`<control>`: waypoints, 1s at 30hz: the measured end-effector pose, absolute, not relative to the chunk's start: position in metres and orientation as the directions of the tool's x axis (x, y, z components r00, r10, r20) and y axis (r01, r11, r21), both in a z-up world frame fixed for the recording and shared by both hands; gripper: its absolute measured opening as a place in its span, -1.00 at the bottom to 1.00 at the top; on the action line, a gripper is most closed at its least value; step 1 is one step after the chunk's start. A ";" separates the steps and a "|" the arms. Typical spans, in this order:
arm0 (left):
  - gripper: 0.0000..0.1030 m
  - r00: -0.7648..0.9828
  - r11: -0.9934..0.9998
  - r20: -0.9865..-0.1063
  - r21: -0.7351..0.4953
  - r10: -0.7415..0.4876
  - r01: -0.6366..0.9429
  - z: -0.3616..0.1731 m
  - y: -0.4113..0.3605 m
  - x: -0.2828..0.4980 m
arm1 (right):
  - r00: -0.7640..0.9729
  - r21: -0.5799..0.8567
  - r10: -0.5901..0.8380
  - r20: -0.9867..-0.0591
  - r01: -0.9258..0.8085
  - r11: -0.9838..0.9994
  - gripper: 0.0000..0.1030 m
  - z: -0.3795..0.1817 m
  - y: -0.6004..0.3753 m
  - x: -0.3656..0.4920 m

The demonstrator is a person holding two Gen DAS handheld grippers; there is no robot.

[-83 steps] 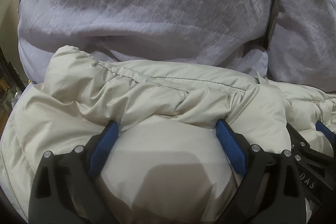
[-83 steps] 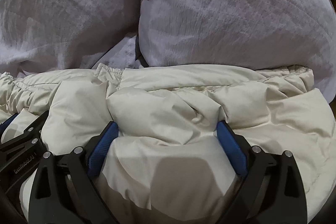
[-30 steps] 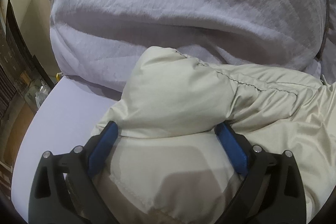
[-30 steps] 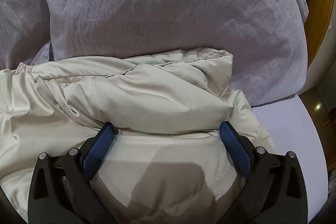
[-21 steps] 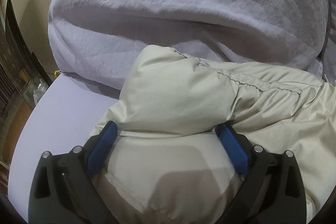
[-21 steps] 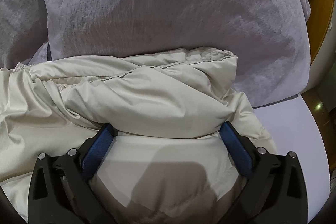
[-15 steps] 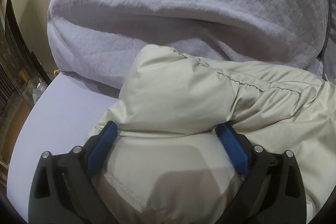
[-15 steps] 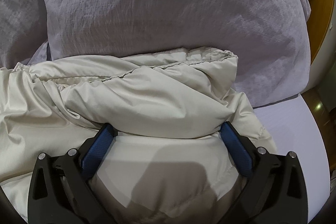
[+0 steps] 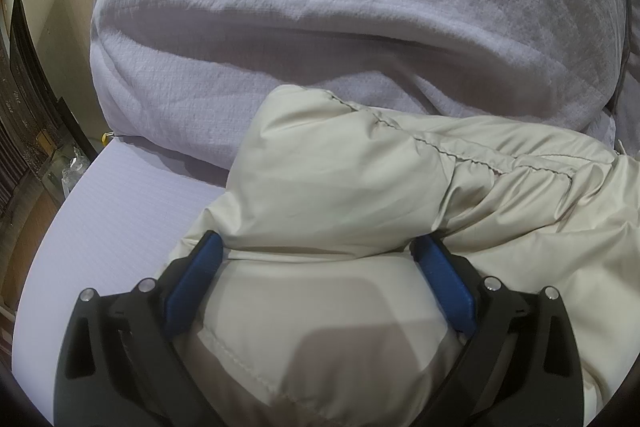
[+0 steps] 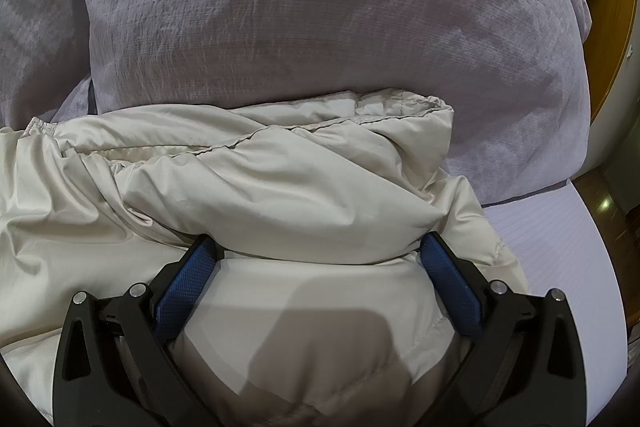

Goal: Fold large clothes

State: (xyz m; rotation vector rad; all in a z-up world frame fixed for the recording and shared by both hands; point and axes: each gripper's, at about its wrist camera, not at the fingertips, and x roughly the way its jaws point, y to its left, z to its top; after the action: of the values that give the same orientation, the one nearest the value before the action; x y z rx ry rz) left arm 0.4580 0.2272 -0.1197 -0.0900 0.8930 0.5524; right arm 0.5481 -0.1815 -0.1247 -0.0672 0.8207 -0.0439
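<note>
A cream puffer jacket (image 9: pixel 360 187) lies folded over on the bed, its top layer doubled back onto the lower one. My left gripper (image 9: pixel 316 251) is open, its blue pads straddling the jacket's left end, with padded fabric bulging between the fingers. In the right wrist view the same jacket (image 10: pixel 300 187) shows its right end, hem seam along the top. My right gripper (image 10: pixel 316 251) is open too, its blue pads either side of the folded edge. Neither gripper pinches the cloth.
Two large grey-lilac pillows stand just behind the jacket, one (image 9: pixel 320 27) in the left view, one (image 10: pixel 320 19) in the right. A pale lilac bed sheet (image 9: pixel 112 219) shows at the left edge and at the right edge (image 10: pixel 560 267). Dark furniture (image 9: pixel 24 131) stands beyond the left bedside.
Since 2.8 s ago both grippers have moved outward to the jacket's ends, left going left and right going right. Over the last second almost nothing has moved.
</note>
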 end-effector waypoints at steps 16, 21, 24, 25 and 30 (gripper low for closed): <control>0.89 0.498 0.857 -0.759 0.150 0.419 -0.493 -0.120 0.228 0.457 | 0.684 -0.077 -0.065 -0.727 0.012 0.997 0.97 -0.125 -0.181 0.548; 0.89 0.497 0.857 -0.760 0.151 0.420 -0.493 -0.120 0.227 0.457 | 0.686 -0.078 -0.065 -0.725 0.013 0.997 0.97 -0.125 -0.182 0.548; 0.89 0.492 0.859 -0.765 0.151 0.415 -0.490 -0.119 0.228 0.457 | 0.686 -0.077 -0.065 -0.725 0.012 0.997 0.97 -0.125 -0.182 0.547; 0.89 0.489 0.860 -0.769 0.152 0.413 -0.488 -0.118 0.228 0.458 | 0.685 -0.078 -0.065 -0.726 0.012 0.997 0.97 -0.121 -0.180 0.551; 0.88 0.464 0.866 -0.790 0.161 0.401 -0.474 -0.104 0.223 0.454 | 0.655 -0.060 -0.051 -0.754 0.009 0.998 0.97 -0.115 -0.187 0.552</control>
State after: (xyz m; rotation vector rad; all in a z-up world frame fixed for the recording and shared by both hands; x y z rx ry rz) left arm 0.4542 0.2229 -0.1041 -0.0855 0.9465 0.5378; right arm 0.5515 -0.1874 -0.1155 -0.0524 0.8562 -0.0338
